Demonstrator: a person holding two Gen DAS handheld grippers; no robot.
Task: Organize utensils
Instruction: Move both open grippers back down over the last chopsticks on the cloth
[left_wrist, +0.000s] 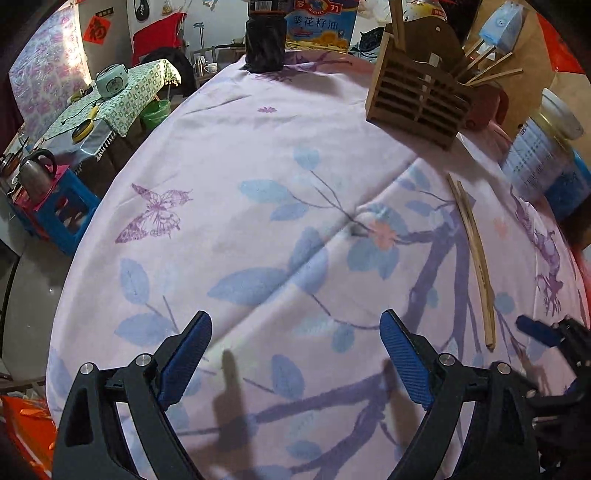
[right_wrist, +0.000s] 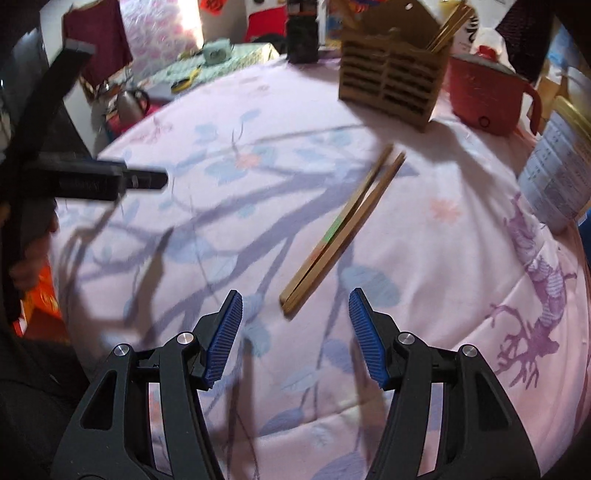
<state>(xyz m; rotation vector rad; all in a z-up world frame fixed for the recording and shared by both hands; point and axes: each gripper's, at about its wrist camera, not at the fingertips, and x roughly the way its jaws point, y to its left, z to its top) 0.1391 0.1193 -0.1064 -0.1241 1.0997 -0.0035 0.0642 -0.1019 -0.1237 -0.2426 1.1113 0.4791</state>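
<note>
- A pair of chopsticks (right_wrist: 343, 229) lies flat on the tablecloth (right_wrist: 424, 280), side by side and touching at the near end, slightly parted at the far end. Its long axis runs from just ahead of the right gripper (right_wrist: 295, 332) — between its fingers (right_wrist: 225, 332), nearer the right one — diagonally away toward the wooden holder (right_wrist: 388, 85).
- In the left wrist view the same chopsticks (left_wrist: 476, 258) sit well off to the right of the left gripper (left_wrist: 295, 362), beyond its right finger (left_wrist: 404, 358), with their length running away from the camera.
- Both grippers hover above the cloth with fingers spread wide and nothing between them.
- The slatted holder (left_wrist: 417, 103) stands upright far ahead of the fingers, and several more chopsticks (left_wrist: 487, 66) lean out of its right compartment.
- Beside the holder, to its right, stands a red pot (right_wrist: 484, 96) with a handle; nearer on the right is a printed tin (right_wrist: 557, 173).
- A dark bottle (left_wrist: 266, 40) stands at the far edge — a cooking-oil box (left_wrist: 321, 22) just behind it.
- The cloth is pale pink with blue leaves and purple branches. Beyond, left of the fingers, a green-patterned side table (left_wrist: 122, 99) and a kettle (left_wrist: 35, 173).
</note>
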